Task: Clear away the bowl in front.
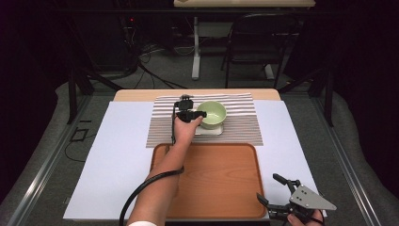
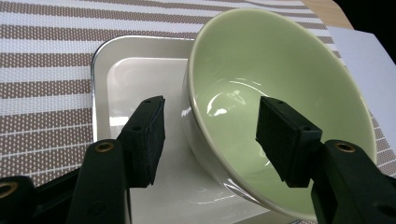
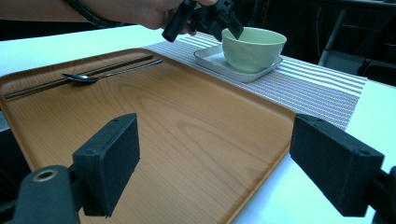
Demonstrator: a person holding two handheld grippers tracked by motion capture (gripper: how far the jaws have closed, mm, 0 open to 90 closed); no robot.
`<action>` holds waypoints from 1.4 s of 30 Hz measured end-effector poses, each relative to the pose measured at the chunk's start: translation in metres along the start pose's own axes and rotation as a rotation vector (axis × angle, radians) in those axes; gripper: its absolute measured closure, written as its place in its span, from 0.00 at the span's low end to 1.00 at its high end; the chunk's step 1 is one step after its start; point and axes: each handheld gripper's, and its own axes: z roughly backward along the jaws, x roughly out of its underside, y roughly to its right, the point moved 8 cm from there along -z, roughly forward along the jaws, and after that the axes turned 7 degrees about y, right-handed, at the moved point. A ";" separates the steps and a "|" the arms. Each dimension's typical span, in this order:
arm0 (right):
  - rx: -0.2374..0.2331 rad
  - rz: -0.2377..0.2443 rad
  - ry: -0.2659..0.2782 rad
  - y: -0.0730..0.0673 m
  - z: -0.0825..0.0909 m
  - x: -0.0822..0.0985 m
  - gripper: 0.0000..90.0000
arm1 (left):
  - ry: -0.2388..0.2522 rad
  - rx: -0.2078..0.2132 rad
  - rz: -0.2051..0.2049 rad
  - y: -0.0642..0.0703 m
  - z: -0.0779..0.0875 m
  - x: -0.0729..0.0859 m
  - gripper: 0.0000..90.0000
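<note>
Dark room, white-covered counter [image 1: 117,155] under me. My left claw [image 2: 210,140] is wide apart and straddling the near wall of the green bowl [image 2: 280,93], one pad inside, one outside, neither clearly touching yet. That bowl is empty, glossy, and seems tipped on the small white dish [image 2: 140,70] over the striped mat [image 2: 46,56]. My worry: a pinch on that slick curved wall could slip, or lifting could drag the dish along. The wooden tray [image 3: 187,130] nearer me carries chopsticks [image 3: 79,77] and a spoon [image 3: 107,73]. My right claw [image 3: 215,168] hangs agape and empty at the tray's near right corner.
</note>
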 end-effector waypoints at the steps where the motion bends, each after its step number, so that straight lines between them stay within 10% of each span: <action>1: 0.000 0.000 0.001 0.000 0.000 0.000 0.17 | -0.001 -0.001 0.003 0.000 -0.001 0.001 0.47; 42: -0.001 -0.008 0.002 0.001 0.001 0.000 0.17 | -0.007 -0.001 0.000 0.000 -0.025 0.011 0.65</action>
